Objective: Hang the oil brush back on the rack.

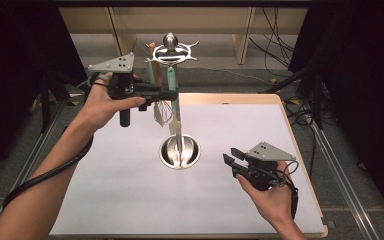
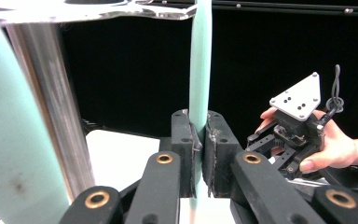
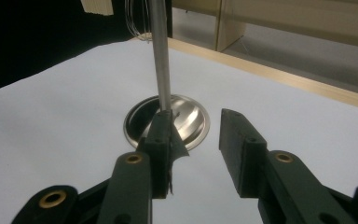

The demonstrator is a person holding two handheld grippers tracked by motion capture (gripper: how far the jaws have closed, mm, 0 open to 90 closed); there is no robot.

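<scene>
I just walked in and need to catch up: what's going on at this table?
A person is working at a utensil stand, a steel pole on a round base with tools hanging from its top. The left gripper is shut on the mint-green handle of one hanging utensil, up near the rack. A wire whisk hangs beside it. The right gripper rests lower, to the right of the base, jaws open and holding nothing.

Bright table (image 1: 130, 200), dark surroundings; near jaws perhaps slightly soft
</scene>
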